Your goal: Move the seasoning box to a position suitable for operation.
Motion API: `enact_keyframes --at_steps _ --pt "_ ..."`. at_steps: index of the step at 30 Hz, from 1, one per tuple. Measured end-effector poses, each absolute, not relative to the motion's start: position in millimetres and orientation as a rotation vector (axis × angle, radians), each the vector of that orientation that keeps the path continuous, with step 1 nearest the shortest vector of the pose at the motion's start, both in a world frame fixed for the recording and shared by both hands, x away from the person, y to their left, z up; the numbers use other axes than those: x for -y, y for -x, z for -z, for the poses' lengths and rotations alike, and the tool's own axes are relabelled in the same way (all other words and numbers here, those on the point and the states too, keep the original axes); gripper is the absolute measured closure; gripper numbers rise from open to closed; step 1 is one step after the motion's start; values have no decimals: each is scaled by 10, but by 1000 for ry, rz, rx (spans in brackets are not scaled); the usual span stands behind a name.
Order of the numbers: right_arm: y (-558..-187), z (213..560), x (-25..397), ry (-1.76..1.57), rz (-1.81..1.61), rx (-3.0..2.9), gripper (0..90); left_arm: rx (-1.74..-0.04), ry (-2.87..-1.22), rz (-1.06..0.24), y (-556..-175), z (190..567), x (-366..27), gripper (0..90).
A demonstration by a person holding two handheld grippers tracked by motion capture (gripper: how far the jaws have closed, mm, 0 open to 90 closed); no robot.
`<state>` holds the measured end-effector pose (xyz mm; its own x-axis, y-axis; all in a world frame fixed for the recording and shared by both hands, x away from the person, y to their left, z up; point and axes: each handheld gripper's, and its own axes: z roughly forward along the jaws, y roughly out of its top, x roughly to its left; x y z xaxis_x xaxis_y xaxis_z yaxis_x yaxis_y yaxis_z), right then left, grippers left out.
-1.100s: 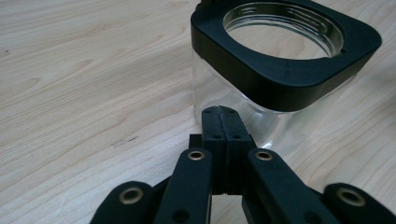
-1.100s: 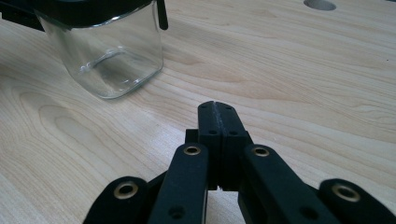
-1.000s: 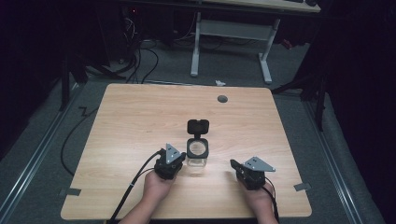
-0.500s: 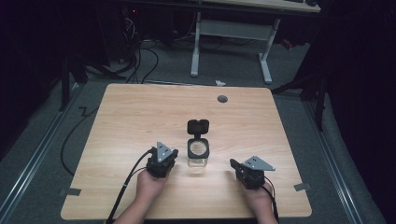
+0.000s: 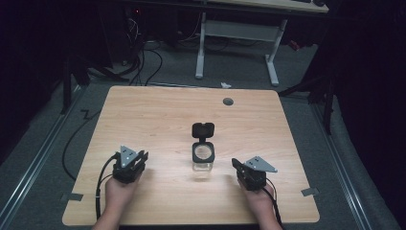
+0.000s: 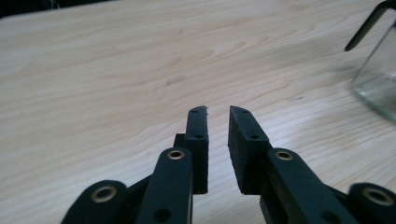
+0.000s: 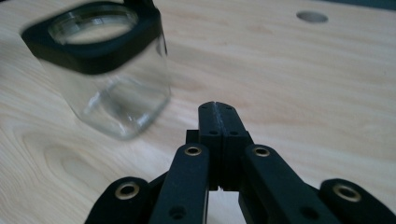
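The left gripper [image 5: 142,156] has been drawn leftward, away from the clear glass jar [image 5: 203,157], jaws slightly parted. On the wooden table [image 5: 158,115], mid-front, the jar is seen, black flip lid [image 5: 203,129] raised. The right gripper [image 5: 235,163] is held pressed together, empty.

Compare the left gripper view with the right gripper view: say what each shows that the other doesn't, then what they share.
Left gripper view alone: the left gripper, its fingers a little apart with nothing between them. Right gripper view alone: the right gripper, fingers pressed together with nothing between them, the jar's round mouth in its black collar, and a grey hole in the table. Both: the wooden table and the clear jar, which the left gripper view shows at its right edge.
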<state>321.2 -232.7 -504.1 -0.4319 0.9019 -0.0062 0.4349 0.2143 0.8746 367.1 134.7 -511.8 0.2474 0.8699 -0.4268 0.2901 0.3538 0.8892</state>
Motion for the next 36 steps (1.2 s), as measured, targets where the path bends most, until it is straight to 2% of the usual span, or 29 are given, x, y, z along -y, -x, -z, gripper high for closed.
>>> enact_keyframes --at_steps 4,5,7,13,19,26,36 --pt "-3320 4824 2235 -1212 -1187 -1940 900 -1307 -1207 -499 -3574 5162 -1226 770" --pt "-3399 4705 2193 -1190 -1198 -1932 900 -1295 -1224 -449 -3492 5192 -1070 776" --pt "-3442 4649 2175 -1180 -1208 -1930 900 -1280 -1243 -437 -3448 5208 -980 786" --pt "-3723 4402 2072 -1155 -1246 -1915 900 -1215 -1324 -345 -3291 5277 -497 895" --pt "-3988 4234 1967 -1147 -1290 -1904 900 -1143 -1383 -239 -3176 5312 -20 900" --pt "-4195 4103 1792 -1115 -1317 -1923 900 -1112 -1410 -215 -3218 5308 246 900" --pt "-4279 4112 1642 -1097 -1287 -1980 900 -1112 -1416 -238 -3261 5334 286 900"
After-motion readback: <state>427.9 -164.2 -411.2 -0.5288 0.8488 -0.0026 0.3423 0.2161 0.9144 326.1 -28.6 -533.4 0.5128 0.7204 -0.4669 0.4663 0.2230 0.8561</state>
